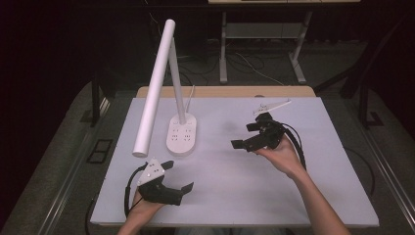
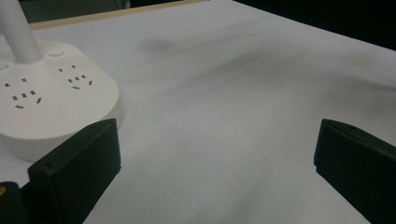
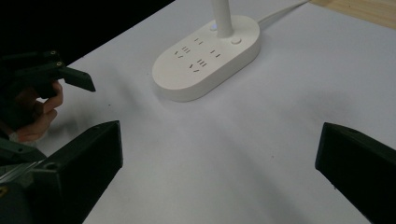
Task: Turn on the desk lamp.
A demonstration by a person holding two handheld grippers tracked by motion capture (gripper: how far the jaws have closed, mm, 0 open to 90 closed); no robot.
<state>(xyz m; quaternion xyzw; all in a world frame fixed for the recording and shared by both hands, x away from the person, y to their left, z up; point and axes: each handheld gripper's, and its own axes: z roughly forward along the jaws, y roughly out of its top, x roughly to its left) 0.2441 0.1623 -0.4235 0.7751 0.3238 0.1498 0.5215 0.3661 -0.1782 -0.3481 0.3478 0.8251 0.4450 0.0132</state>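
Observation:
A white desk lamp stands on the table; its oval base [image 1: 182,134] carries several sockets and its long tube head [image 1: 155,85] slants down toward the left. The base [image 2: 44,100] lies just beyond my left jaw in the left gripper view, and the base [image 3: 208,58] sits ahead in the right gripper view. My left gripper [image 1: 177,175] is near the front left, open, nothing between its jaws. My right gripper [image 1: 246,135] is held over the table right of the base, open and empty, pointing left.
A white board [image 1: 313,161] covers the table. A small white clip-like piece [image 1: 271,105] lies near the far edge at the right. The lamp's white cord [image 1: 191,92] runs off the back. Beyond the table stand desk legs and cables on the floor.

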